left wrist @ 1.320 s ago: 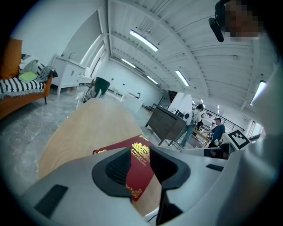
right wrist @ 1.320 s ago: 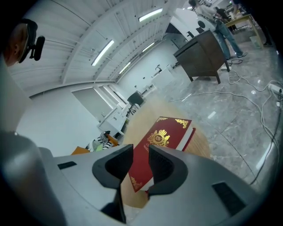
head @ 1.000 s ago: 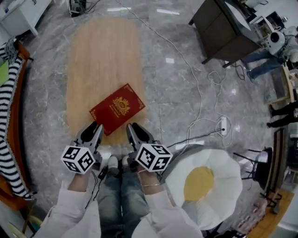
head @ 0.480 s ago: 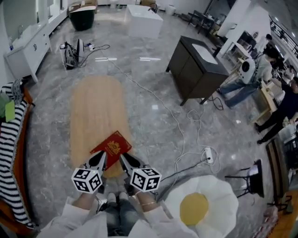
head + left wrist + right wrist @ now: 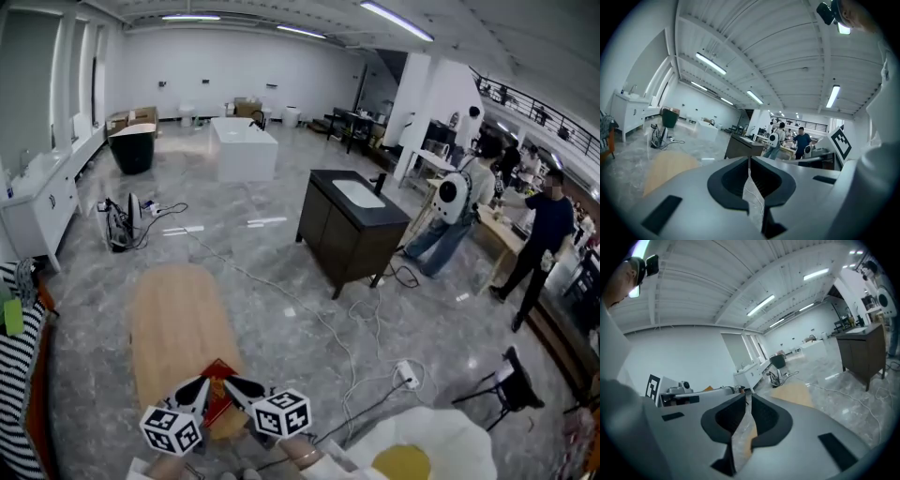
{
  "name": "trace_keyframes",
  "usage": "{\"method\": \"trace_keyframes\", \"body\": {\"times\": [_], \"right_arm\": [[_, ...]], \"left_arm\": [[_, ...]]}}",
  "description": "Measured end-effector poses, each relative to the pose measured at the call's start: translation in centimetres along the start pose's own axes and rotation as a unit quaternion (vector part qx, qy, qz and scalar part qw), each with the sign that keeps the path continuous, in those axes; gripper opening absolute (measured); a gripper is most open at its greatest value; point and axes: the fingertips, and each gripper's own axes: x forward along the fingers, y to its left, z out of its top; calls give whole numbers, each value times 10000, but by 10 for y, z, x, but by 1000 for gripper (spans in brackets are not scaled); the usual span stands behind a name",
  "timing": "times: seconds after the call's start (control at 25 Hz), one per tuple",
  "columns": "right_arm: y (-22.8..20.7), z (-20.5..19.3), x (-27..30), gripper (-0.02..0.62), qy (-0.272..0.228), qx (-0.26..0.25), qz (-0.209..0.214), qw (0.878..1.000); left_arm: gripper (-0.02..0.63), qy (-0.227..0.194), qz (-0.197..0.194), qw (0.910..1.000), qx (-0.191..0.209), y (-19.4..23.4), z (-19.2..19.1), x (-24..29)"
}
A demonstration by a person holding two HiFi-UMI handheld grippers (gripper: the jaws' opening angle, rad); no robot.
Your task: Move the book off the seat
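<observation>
- The book (image 5: 217,398) lies at the near end of the seat (image 5: 173,323), not yet moved; a careless nudge could slide it over the edge.
- Flanking it, the left gripper (image 5: 197,387) and right gripper (image 5: 236,385) have just closed on nothing; unless reopened, they can only shove.

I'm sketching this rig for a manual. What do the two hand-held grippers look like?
The left gripper and right gripper match. Each has two long tapered jaws that are grey with black pads. Dark rectangular slots mark the grey faces. At the back of each sits a white cube printed with black square markers.
</observation>
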Motion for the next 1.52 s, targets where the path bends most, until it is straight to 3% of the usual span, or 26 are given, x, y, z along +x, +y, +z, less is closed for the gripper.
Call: {"method": "trace_keyframes", "body": {"times": [0.4,0.6,0.84,1.52], "right_arm": [[25,13,-13,21,46,-1024,117,9947],[25,30,-17,17,192,-1408,183,9897],[31,24,-14,15,613,-1272,432,9890],[17,2,7,12,1108,-1347,577,9830]], "left_arm": [[18,-377,-24,9992,137,1,23,-10],[17,-181,-104,9996,169,-2,26,0],[15,215,-68,9997,57,-12,13,3],[15,602,90,9977,-295,4,-13,20]]}}
